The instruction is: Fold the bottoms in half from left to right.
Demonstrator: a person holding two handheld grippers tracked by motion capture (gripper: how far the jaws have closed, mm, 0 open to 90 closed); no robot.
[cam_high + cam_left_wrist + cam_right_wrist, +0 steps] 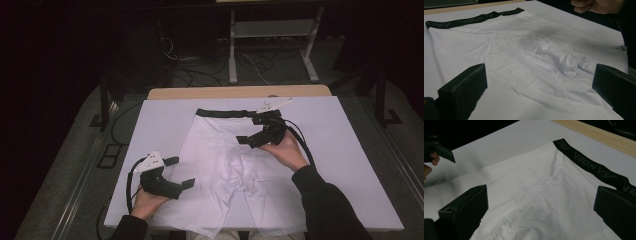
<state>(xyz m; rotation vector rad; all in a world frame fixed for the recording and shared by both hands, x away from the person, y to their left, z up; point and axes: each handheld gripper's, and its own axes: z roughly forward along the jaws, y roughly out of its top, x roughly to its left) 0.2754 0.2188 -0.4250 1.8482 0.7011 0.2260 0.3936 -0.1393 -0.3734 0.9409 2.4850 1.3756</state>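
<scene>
White shorts lie spread flat on the counter, which carries a white cover; the black waistband sits at the far end and the two legs run toward the person's edge; creases gather at the crotch, midway along the garment.

Left claw: held in the person's left hand, jaws spread wide and empty; it hangs at the outer edge of the garment's left leg, with the cloth lying ahead of the jaws and to the claw's right; in the left gripper view the fabric stretches between and beyond the two jaws, the waistband well ahead of them; whether the jaws touch the cloth cannot be told.

Right claw: held in the person's right hand, jaws likewise parted and gripping nothing; it hovers over the upper right part of the shorts, just short of the waistband; in the right gripper view the waistband runs ahead and to the right of the jaws, with plain white cloth between them; the other claw's jaw tip appears farther off at the left.

The two claws stand well apart, with the creased middle of the shorts between them.
</scene>
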